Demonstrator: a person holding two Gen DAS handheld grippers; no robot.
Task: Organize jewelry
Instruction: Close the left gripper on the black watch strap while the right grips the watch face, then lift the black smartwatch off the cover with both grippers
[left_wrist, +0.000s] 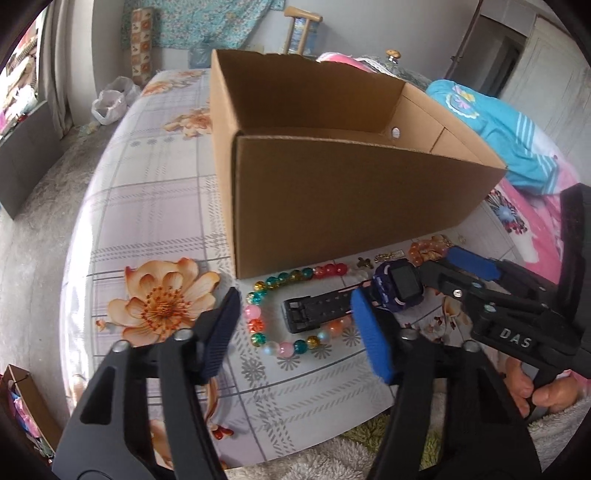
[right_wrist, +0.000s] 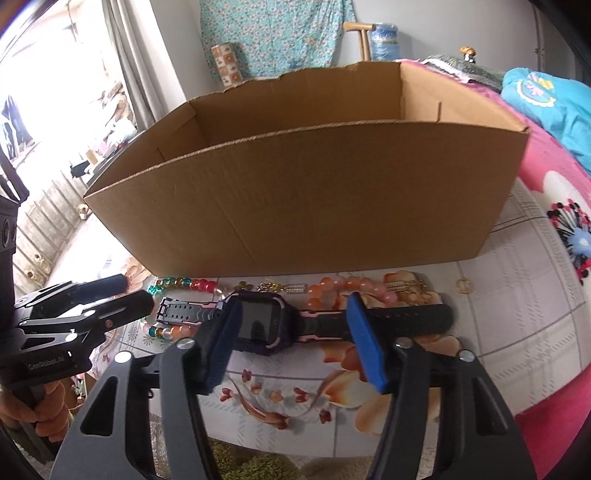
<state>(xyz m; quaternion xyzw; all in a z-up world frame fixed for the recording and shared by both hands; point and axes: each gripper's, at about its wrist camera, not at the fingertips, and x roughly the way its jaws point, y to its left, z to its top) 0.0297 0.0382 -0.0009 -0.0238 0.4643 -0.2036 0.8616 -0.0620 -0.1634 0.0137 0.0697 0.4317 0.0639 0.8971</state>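
A black and purple smart watch lies flat in front of an open, empty cardboard box. My right gripper is open, its fingers straddling the watch face and strap at table level. A multicoloured bead bracelet lies around the watch's buckle end. My left gripper is open just above that bracelet. An orange bead bracelet, gold chain pieces and a small gold ring lie along the box's front wall. In the left wrist view the right gripper sits at the watch.
The floral tablecloth covers the surface, whose front edge is near a fluffy rug. A blue garment and pink fabric lie right of the box. A white plastic bag is far left.
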